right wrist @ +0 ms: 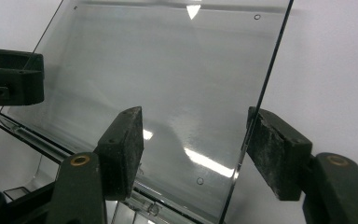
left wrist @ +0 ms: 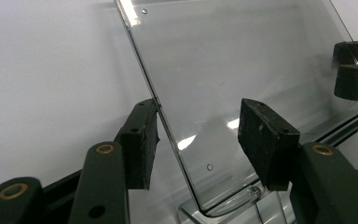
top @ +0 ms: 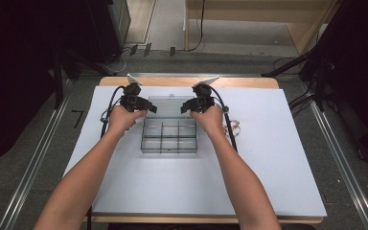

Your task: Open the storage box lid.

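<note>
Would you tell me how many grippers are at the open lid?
2: the left gripper at the left edge of the lid, the right gripper at its right edge.

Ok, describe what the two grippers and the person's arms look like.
Both the left gripper and the right gripper are black, each topped by a grey three-cornered plate and trailing a black cable. Seen close up, each has two black jaws with blocky, scuffed pads and brass-coloured rivets at the joints. The forearms are bare, with no sleeves or gloves in sight.

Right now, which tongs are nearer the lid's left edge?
Left. The left tongs straddle that edge of the clear lid, with one pad right against it. The right tongs straddle the opposite edge, across the lid.
</note>
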A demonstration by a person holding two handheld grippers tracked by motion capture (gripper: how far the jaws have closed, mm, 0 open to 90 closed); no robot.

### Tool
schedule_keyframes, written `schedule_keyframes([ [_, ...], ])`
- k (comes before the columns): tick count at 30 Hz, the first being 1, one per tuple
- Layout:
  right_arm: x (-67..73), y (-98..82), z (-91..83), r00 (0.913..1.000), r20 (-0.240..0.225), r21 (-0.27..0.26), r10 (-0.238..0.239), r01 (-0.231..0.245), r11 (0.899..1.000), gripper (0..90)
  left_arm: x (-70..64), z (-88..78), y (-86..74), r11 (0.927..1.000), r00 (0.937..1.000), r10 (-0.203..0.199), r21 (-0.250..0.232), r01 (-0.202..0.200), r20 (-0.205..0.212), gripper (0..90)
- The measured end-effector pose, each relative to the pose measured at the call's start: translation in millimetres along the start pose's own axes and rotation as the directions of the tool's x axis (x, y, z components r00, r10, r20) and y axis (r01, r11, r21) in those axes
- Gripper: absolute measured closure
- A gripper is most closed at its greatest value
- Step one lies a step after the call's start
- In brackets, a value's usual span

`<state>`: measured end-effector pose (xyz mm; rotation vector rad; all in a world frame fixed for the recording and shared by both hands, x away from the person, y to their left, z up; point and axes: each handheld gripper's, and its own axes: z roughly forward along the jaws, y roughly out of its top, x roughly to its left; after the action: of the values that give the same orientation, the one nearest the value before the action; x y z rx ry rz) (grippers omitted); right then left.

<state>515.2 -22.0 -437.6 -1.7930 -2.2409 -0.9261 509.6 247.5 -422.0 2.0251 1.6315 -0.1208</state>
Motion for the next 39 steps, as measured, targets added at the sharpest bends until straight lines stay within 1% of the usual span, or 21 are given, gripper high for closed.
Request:
schedule_keyframes([
  [4,-1.4,0.0,0.4,1.0,-0.007,0.003,-0.003,0.003,1.0,38.2,0.2,0.6,0.0,1.0,1.0,-0.008,0.002,0.008,0.003,48.0],
  [18,-0.8,0.1,0.5,1.0,-0.002,0.007,-0.002,0.002,1.0,37.8,1.0,1.2,0.3,0.9999,1.0,-0.007,0.011,0.007,0.005,47.2],
  [26,-1.4,0.4,0.8,1.0,0.001,0.022,0.004,-0.004,1.0,37.3,1.7,2.2,0.3,0.9998,1.0,-0.007,0.02,0.007,0.001,45.5],
  [39,-0.6,0.1,-1.1,0.9999,0.009,0.027,-0.008,0.007,1.0,37.8,0.6,2.5,-0.1,0.9998,1.0,-0.01,0.019,0.01,0.002,44.6],
])
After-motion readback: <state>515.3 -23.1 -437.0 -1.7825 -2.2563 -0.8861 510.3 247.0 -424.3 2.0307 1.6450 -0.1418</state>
